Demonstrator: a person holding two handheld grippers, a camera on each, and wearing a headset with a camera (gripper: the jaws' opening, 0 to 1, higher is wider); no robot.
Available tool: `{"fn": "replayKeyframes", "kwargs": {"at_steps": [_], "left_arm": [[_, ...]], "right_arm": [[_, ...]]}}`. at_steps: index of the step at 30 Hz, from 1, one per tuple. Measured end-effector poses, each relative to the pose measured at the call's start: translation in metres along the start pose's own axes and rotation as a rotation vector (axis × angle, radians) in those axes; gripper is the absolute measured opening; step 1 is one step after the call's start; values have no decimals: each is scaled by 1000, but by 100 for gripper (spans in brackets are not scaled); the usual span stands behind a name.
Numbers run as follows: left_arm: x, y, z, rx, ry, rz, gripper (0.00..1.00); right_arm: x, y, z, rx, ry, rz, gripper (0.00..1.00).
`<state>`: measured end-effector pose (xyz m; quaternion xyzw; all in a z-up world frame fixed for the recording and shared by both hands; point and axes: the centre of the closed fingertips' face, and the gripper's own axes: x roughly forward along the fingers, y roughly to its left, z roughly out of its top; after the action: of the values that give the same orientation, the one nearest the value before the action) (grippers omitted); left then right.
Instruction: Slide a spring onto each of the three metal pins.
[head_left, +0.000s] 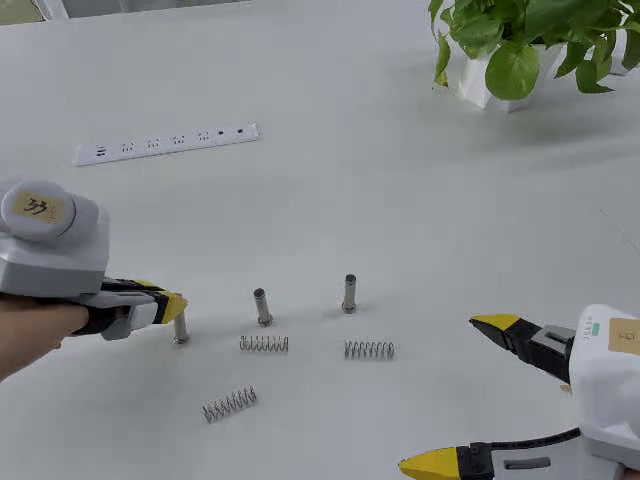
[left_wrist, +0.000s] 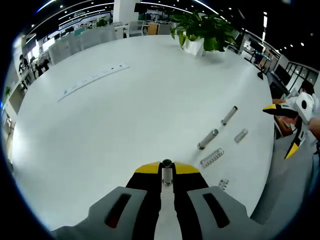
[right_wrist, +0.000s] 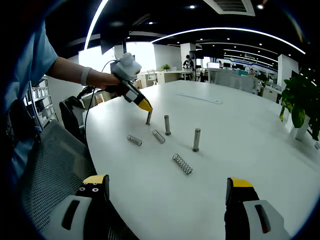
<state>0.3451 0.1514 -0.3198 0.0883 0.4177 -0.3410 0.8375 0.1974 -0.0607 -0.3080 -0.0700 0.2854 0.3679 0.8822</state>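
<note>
Yellow-tipped left gripper (head_left: 174, 306) held level, pinching leftmost pin (head_left: 180, 330); right gripper (head_left: 458, 393) hovers spread wide above worktop (head_left: 350, 180) edge.

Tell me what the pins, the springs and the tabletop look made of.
The short grey upright pins: metal, probably steel, dull satin sheen. The small coiled wire springs: bright metal wire, glinting coils. The pale grey tabletop: smooth matte, likely laminate; uncertain.

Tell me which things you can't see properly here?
Head view: top of the left pin hidden by the left gripper clamped on it.
Head view: right gripper body cut off by the bottom-right edge.
Head view: power strip sockets too small to count.
Head view: potted plant cut off by the top edge.
</note>
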Motion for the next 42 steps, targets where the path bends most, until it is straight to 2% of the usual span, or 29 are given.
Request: {"fn": "replayKeyframes", "kwargs": {"at_steps": [13,21,24,42], "left_arm": [[-8,-1,-7,-18,-26,13,4],[-11,-4,-11,23,-45,21,4],[-11,-3,-11,21,-50,24,4],[-12,-5,-13,55,-48,26,5]], "right_arm": [[2,3,1,-9,2,11,97],[3,4,0,-13,5,17,97],[3,4,0,-14,6,18,97],[3,7,-1,-19,9,23,97]]}}
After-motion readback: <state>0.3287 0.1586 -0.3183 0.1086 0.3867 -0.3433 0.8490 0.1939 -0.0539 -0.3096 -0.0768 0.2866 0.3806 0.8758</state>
